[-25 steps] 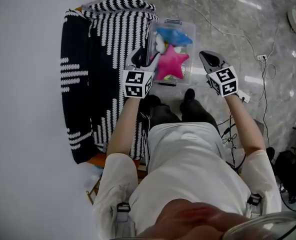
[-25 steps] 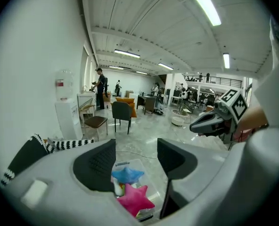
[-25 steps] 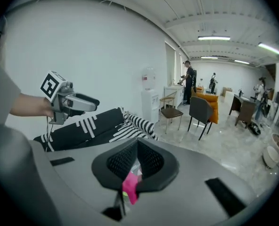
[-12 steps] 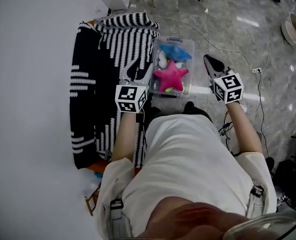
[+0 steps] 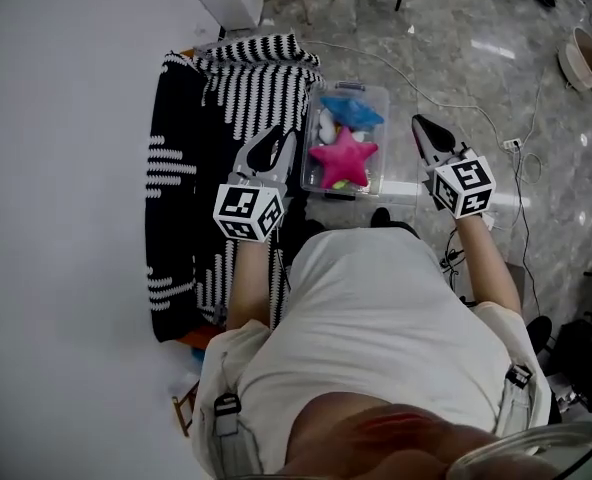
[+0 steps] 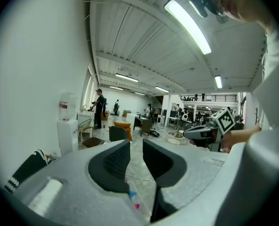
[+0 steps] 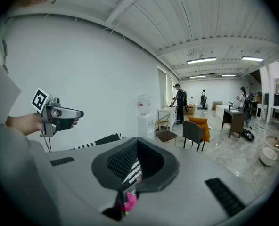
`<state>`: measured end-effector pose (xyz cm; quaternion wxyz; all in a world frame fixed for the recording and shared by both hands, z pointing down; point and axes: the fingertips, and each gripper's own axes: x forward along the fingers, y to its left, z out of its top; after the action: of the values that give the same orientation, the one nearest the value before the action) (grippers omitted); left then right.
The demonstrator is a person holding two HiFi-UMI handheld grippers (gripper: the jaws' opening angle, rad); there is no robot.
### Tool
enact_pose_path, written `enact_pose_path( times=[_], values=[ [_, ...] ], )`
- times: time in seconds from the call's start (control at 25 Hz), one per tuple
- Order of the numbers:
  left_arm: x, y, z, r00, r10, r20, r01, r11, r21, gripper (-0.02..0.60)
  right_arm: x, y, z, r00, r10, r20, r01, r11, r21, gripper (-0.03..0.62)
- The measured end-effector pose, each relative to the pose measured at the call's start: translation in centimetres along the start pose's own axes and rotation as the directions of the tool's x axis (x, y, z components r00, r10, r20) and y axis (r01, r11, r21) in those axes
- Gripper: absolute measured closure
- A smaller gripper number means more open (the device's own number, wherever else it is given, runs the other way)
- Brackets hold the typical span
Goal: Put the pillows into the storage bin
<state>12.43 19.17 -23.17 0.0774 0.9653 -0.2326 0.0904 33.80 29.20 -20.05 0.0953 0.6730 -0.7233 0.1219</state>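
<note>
Head view: storage bin (image 5: 381,93) on floor, pink star pillow (image 5: 344,156) and blue pillow (image 5: 353,111) inside; left gripper (image 5: 276,136) and right gripper (image 5: 422,124) flank it.
Left gripper view: jaws just closing, narrow gap, nothing between.
Right gripper view: jaws together (empty).

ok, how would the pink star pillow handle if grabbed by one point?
The pink star pillow looks plush and puffy: probably light, squashing under a pinch. Held by one point, the rest would likely droop.
</note>
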Motion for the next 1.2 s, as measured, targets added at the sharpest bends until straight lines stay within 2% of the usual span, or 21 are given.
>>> enact_pose_path(
  times=[0.12, 0.28, 0.52, 0.8, 1.2],
  values=[
    [-0.6, 0.6, 0.2, 0.999, 0.032, 0.006, -0.032, 0.999, 0.018, 0.529, -0.5, 0.1, 0.2, 1.000, -0.007, 0.005, 0.007, 1.000, 0.005, 0.594],
    [-1.3, 1.6, 0.1, 0.999, 0.048, 0.014, -0.048, 0.999, 0.006, 0.563, -0.5, 0.1, 0.7, 1.000, -0.018, 0.008, 0.018, 1.000, 0.014, 0.594],
    [-1.3, 1.8, -0.5, 0.999, 0.035, 0.013, -0.035, 0.999, -0.008, 0.563, -0.7, 1.5, 1.6, 0.999, 0.006, 0.050, -0.004, 0.999, -0.041, 0.594],
    [-0.1, 1.8, -1.4, 1.000, 0.012, -0.009, -0.012, 0.999, -0.032, 0.563, -0.5, 1.4, 2.0, 0.998, -0.001, 0.058, 0.003, 0.999, -0.038, 0.594],
    [1.8, 1.7, -1.0, 1.000, -0.027, -0.007, 0.026, 0.999, -0.024, 0.563, -0.2, 0.5, 2.1, 0.998, -0.022, 0.065, 0.025, 0.999, -0.036, 0.594]
  ],
)
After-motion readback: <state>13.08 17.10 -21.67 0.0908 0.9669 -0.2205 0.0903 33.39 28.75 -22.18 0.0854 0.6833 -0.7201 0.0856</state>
